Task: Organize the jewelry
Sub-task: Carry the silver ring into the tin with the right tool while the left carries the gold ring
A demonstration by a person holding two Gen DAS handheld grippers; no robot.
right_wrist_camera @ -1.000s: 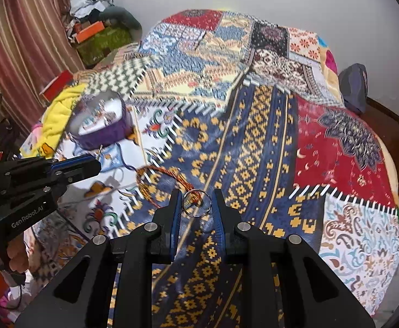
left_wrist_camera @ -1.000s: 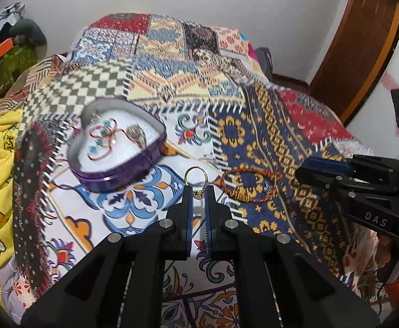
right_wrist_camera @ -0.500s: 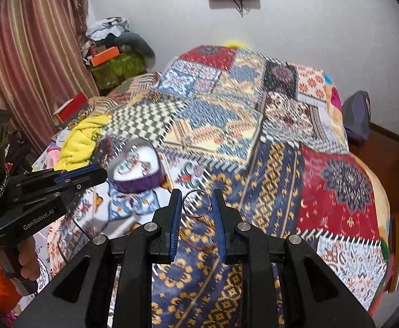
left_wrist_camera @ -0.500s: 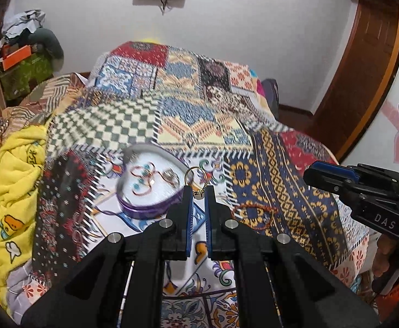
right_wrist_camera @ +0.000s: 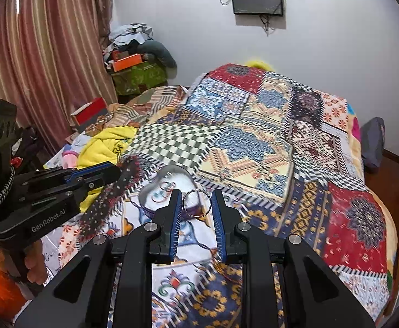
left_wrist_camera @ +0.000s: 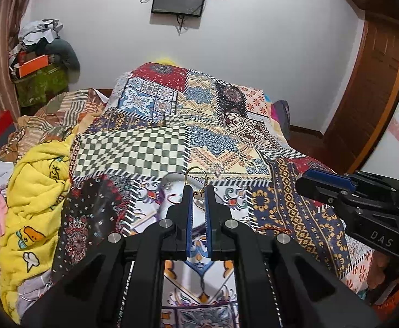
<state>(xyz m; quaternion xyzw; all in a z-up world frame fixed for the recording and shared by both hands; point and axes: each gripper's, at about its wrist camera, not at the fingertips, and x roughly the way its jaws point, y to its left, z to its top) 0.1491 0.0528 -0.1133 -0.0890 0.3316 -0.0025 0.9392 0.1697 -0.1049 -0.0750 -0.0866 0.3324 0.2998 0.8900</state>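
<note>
Above the bed's middle, ahead of both jaws, lay the heart-shaped tin [right_wrist_camera: 169, 184]; my left gripper [left_wrist_camera: 198, 191] clenched a gold ring [left_wrist_camera: 195, 176], my right gripper [right_wrist_camera: 196, 202] a silver ring [right_wrist_camera: 196, 202]; the left looked nearer the tin.

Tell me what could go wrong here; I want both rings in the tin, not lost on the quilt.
The gold ring is pinched only at its lower edge by the left gripper, so it could twist free. The silver ring, spanning the right gripper, could pop out. Either would vanish against the patterned quilt if it missed the heart-shaped tin.
</note>
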